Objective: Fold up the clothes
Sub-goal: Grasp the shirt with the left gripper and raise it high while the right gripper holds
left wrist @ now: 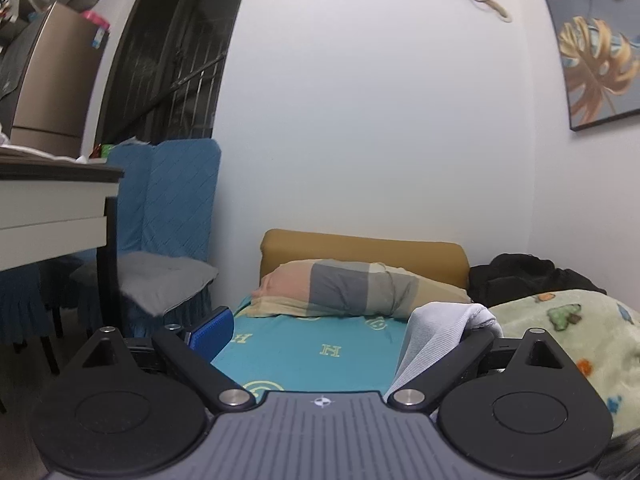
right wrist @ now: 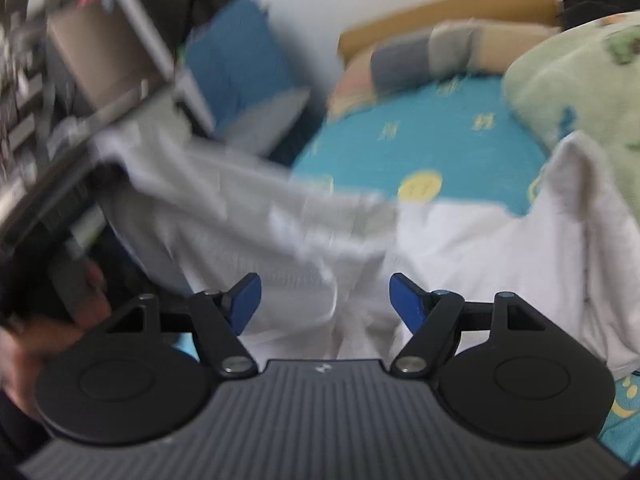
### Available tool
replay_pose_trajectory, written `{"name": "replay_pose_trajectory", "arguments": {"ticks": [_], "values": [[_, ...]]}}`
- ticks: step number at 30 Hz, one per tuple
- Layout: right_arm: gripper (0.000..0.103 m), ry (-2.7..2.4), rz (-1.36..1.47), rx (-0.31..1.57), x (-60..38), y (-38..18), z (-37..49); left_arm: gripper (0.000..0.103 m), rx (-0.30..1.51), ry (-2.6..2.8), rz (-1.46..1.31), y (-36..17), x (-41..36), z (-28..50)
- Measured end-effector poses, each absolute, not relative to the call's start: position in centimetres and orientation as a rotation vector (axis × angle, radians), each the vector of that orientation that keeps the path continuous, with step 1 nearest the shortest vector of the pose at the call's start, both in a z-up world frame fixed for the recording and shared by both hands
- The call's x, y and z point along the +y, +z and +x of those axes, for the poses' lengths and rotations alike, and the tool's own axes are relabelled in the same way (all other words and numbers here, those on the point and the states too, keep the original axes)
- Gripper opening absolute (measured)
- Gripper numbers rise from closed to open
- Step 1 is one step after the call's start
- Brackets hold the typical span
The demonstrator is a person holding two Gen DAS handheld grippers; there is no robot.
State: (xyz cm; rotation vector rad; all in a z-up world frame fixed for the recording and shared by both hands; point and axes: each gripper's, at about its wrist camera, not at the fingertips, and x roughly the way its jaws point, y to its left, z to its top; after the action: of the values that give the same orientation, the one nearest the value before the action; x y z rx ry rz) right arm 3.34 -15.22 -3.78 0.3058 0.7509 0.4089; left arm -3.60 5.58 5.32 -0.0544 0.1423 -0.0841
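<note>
Teal bed sheet with yellow letter prints (left wrist: 320, 340) spreads under both your grippers, with a plaid pillow (left wrist: 352, 288) at its head and a green fleece blanket (right wrist: 576, 80) bunched on the right. Your pale grey knit garment (right wrist: 460, 256) lies rumpled on the sheet; one end lifts toward the left in the blurred right wrist view. Your right gripper (right wrist: 325, 300) tilts down over it, blue pads spread, grasping nothing. Your left gripper (left wrist: 340, 332) points nearly level; cloth drapes over its right finger, and you cannot tell whether it is gripped.
</note>
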Motion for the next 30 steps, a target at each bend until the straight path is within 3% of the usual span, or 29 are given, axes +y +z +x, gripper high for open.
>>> {"name": "replay_pose_trajectory", "arguments": {"ticks": [3,6,14,17,22,30], "values": [[0.073,0.285,0.281,0.859,-14.4,-6.2,5.1,0.097,0.148,-0.083,-0.049,5.3,5.5,-3.6],[0.072,0.118,0.333,0.822,-16.2,-6.4,5.1,0.097,0.174,-0.062,-0.031,5.1,5.6,-3.4],[0.074,-0.158,0.201,0.108,-19.4,4.0,-4.4,0.099,0.406,-0.136,-0.152,3.1,6.6,-0.7],[0.074,-0.182,0.123,-0.023,-18.8,5.6,-6.9,0.098,0.521,-0.202,-0.127,1.6,5.3,0.0],[0.074,-0.168,0.088,-0.017,-18.6,5.7,-7.4,0.098,0.621,-0.286,0.011,-0.3,3.0,-0.1],[0.072,-0.233,0.153,-0.045,-21.0,5.2,-6.4,0.1,0.624,-0.3,0.141,-1.4,2.1,-1.0]]}}
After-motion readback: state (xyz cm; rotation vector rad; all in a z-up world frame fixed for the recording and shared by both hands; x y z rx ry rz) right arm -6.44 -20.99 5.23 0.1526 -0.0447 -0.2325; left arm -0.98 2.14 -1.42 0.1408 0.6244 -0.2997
